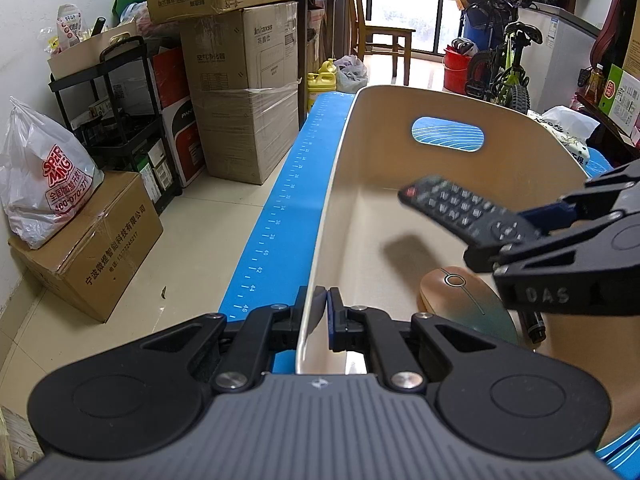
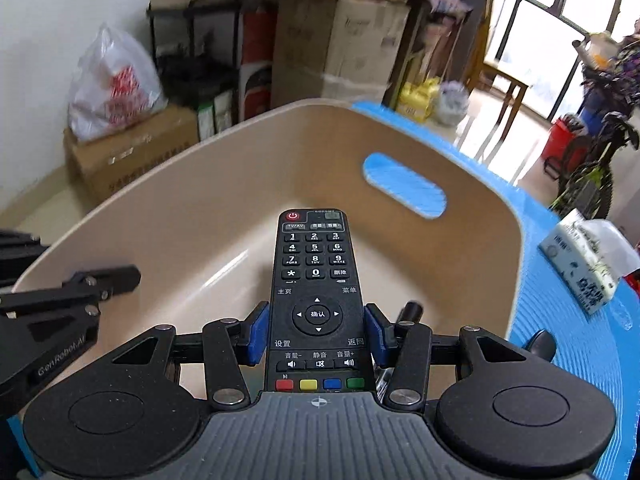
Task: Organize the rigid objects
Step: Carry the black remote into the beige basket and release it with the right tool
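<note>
Angling both hands downward, I hold the remote (image 2: 316,296) above the beige bin (image 1: 340,184) in my right tongs (image 2: 317,334), pads half-spread against its sides; my left tongs (image 1: 325,316) pinch the bin's near rim.

Marker (image 1: 534,326) mostly hidden — mouse (image 1: 464,300) partly behind right gripper (image 1: 520,236).
</note>
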The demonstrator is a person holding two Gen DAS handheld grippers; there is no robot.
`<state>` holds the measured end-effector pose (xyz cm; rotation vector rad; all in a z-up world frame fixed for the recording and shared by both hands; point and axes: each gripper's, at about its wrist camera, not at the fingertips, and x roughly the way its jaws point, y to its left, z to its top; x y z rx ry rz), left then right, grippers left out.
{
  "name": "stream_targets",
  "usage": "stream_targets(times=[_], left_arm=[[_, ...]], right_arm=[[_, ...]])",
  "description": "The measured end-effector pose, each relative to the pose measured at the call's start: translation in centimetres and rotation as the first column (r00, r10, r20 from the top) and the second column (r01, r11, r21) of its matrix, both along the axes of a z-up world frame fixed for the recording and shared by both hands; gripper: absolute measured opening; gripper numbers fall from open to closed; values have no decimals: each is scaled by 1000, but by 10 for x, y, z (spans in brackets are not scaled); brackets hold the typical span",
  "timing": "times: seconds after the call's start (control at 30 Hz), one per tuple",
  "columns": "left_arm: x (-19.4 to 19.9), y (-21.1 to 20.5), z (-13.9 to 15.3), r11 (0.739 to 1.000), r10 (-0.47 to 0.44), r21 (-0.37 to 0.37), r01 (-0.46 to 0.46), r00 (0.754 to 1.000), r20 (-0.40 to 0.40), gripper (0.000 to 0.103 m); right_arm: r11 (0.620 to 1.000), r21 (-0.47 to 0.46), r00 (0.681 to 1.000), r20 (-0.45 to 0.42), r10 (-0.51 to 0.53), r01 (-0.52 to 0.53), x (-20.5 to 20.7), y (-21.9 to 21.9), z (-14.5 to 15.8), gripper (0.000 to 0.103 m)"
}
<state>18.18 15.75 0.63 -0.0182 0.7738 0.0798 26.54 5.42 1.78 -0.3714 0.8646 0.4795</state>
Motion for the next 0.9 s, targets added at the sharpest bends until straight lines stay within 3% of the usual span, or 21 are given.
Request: stream_targets(times=[0.17, 0.27, 0.3, 0.47, 0.63, 0.9], left_arm=[[0, 0, 0, 1000, 0, -1, 0, 1000, 0, 9], [0, -1, -1, 1000, 0, -1, 0, 1000, 0, 9], [0, 0, -1, 1000, 0, -1, 0, 1000, 0, 9], [0, 0, -1, 1000, 0, 1, 0, 1000, 0, 9], [1, 0, -1, 1000, 0, 1, 0, 1000, 0, 9], [1, 0, -1, 1000, 0, 0, 0, 1000, 0, 9]], right_arm=[[999, -35, 996, -86, 2, -5, 7, 4, -6, 54], [999, -40, 996, -90, -10, 6, 7, 4, -6, 54], [999, -38, 996, -86, -11, 8, 6, 4, -6, 58], [999, 9, 999, -4, -35, 35, -1, -9, 8, 65], [989, 140, 995, 88, -57, 45, -15, -38, 32, 78], [971, 211, 959, 233, -161, 112, -35, -97, 61, 94]])
